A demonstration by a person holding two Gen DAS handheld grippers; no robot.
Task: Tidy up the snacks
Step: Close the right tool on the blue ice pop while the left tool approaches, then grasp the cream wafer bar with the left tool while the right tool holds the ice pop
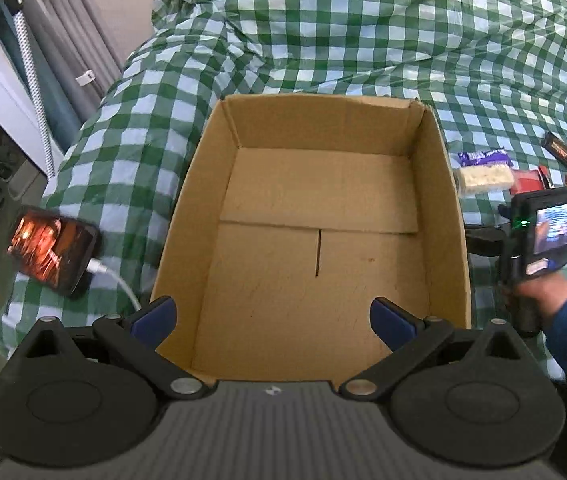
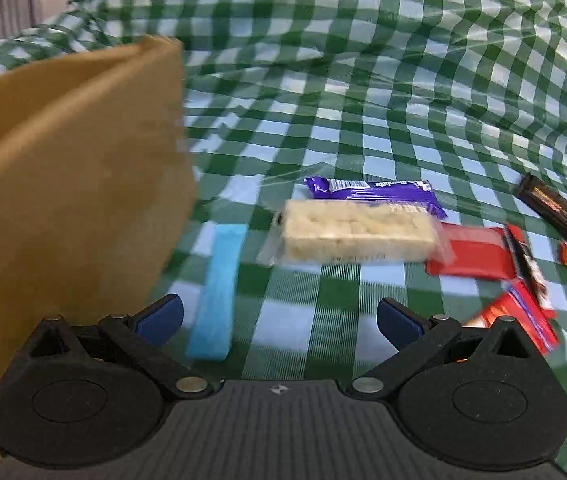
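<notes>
The cardboard box (image 1: 319, 216) sits empty on the checked cloth (image 1: 363, 40), with the left hand-held gripper (image 1: 273, 316) poised over its near edge, jaws apart and holding nothing. The snacks lie in a cluster right of the box. The right hand-held gripper (image 2: 279, 316) hovers low before them, jaws spread and empty, though this view is blurred. The blue bar (image 2: 215, 292) lies nearest, between the jaws. Recommended: close on its narrow width at mid-length, lift clear of the box wall, then release inside. The clear-wrapped rice bar (image 2: 357, 234) overlaps the purple wrapper (image 2: 375, 192); avoid snagging both.
</notes>
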